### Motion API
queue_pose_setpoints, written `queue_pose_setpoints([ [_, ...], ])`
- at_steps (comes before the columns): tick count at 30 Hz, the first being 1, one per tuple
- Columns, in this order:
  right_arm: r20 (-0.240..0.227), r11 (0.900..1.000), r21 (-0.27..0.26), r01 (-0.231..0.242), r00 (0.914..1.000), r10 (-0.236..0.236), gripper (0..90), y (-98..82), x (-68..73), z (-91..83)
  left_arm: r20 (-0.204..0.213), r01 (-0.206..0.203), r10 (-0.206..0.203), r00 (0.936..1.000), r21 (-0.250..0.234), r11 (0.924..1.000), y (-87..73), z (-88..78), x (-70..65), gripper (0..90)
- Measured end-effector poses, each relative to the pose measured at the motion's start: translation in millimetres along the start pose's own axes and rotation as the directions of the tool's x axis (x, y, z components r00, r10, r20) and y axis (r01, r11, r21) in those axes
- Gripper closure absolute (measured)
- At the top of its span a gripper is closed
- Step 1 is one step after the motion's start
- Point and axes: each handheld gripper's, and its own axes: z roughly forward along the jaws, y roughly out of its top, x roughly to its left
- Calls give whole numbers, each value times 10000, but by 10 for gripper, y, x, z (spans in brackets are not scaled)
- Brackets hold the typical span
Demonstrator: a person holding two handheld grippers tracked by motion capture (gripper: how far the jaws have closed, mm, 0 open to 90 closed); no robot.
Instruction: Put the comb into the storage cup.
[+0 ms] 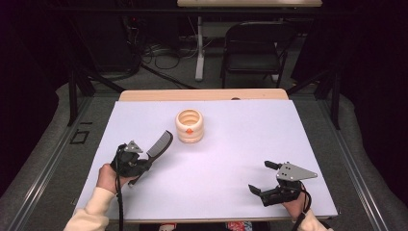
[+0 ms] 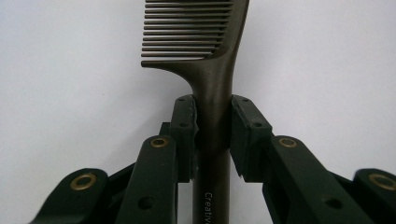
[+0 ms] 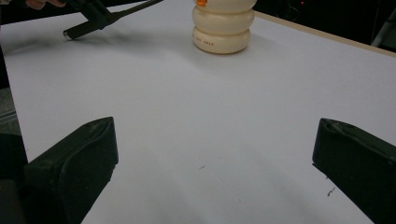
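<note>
Left tool (image 1: 144,163) clamped on the handle of a dark comb (image 1: 161,144), pads (image 2: 184,119) pinching the shaft just below the toothed part, so the teeth end sticks out ahead of the tool toward the cream ribbed holder (image 1: 189,126). In the right gripper view the comb's (image 3: 112,17) handle end looks lifted off the white tabletop (image 1: 226,163), held at a slant, not lying flat. Holder stands upright near the far middle of the tabletop, open mouth up, near the comb tip but apart from it; likely the drop target, and gripping low on the handle leaves the long front free to go in. Right tool (image 1: 267,179) sits near the right front corner, jaws spread apart with nothing between them, bare surface under them, well apart from holder and comb; looks parked, maybe ready to steady the holder. Next step probably calls for tipping the comb upright over the opening.
</note>
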Motion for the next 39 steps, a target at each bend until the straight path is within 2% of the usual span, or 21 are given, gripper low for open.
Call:
queue_pose_setpoints([
  [10,-12,10000,52,1,10000,-1,0,-1,-6,14,-167,355,-368,9992,-744,9966,57,4,34,726],
  [18,24,10000,71,7,10000,-7,0,0,-6,15,-134,784,-803,9967,-1045,9914,96,3,76,726],
  [27,16,10000,58,26,10000,-26,0,4,-1,15,-194,811,-847,9962,-1433,9863,159,31,90,725],
  [39,99,10000,74,-9,10000,9,0,3,-5,16,-239,984,-1036,9943,-1635,9816,220,76,112,726],
])
